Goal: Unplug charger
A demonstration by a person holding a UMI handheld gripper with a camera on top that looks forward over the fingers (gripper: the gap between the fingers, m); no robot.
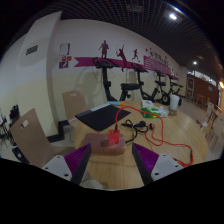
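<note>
A: What carries everything here?

B: A wooden table point(150, 120), in a large room with a wall mural point(110, 50) of sport figures and chairs point(35, 135) off the table's left edge. A dark mat point(98, 117) lies toward the table's far left corner.

A: And the thing to unplug?

B: Near the table's near edge, just ahead of the fingers, sits a pale block that I take for the power strip point(112, 145). Something red stands up from it, probably the charger point(116, 128), and a red cable point(165, 140) runs from it across the table toward the right edge. (The plug's exact shape is too small to tell.)

A: What is the gripper point(113, 162) doing?

B: It is spread wide and holds nothing. Its purple pads point(76, 160) stand either side of the strip's near end, with gaps on both sides.

A: So how should this step go?

B: My judgement: the approach is under way and the grip is not yet made. Move forward and slightly up so the pads bracket the red body, not the strip. Close squarely on the body, never on the cable, then pull straight out along the pins. The strip looks light and loose on the table, so it may lift with the plug; a short, firm, straight pull ought to help.

A: The smallest detail?

B: Green items point(150, 112) beyond the cable, too small to name.
</note>
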